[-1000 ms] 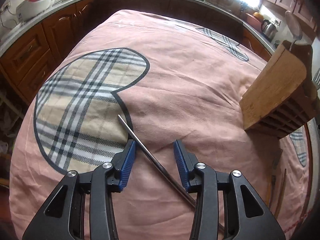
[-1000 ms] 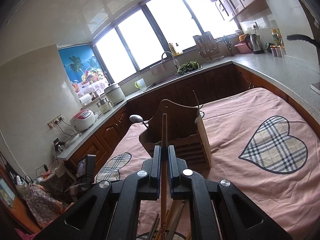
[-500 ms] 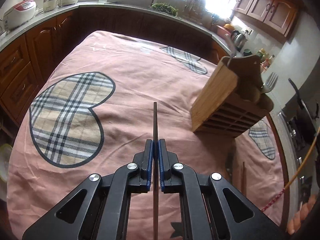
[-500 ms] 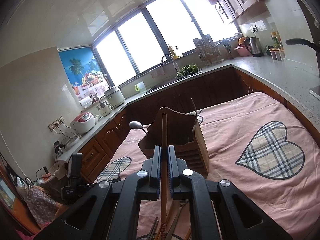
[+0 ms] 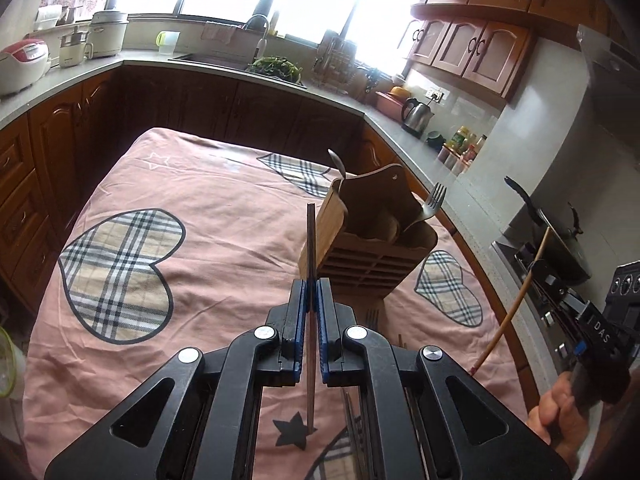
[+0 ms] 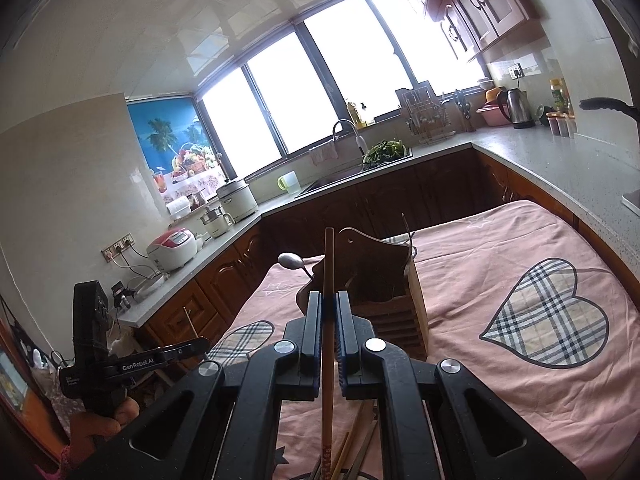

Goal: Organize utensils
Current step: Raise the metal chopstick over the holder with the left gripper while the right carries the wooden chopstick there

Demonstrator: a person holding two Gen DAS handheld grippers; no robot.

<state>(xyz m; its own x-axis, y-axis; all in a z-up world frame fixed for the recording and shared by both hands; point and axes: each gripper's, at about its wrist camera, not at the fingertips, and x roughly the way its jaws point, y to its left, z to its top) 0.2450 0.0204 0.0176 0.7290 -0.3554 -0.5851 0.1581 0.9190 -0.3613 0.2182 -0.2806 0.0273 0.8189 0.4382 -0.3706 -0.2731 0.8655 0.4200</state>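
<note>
My left gripper (image 5: 311,286) is shut on a thin metal chopstick (image 5: 311,236), held upright above the pink cloth. Just beyond it to the right stands the wooden utensil holder (image 5: 362,208), with a fork (image 5: 434,200) and a spoon (image 5: 336,164) in it. My right gripper (image 6: 329,298) is shut on a wooden chopstick (image 6: 329,260), in front of the holder (image 6: 416,292) and level with its top. The spoon (image 6: 291,261) pokes out on the holder's left. The left wrist view also shows the right gripper (image 5: 534,276) and its chopstick (image 5: 508,316) at the far right.
Several loose utensils (image 6: 360,440) lie on the pink tablecloth (image 5: 224,216) under the grippers, a fork (image 5: 372,314) among them. Dark wood cabinets and a grey counter (image 6: 560,164) ring the table. A wok (image 5: 560,240) sits on the stove at the right.
My left gripper closed on the metal chopstick that lay on the cloth, then lifted it upright and swung toward the holder. The right gripper stayed put with its wooden chopstick.
</note>
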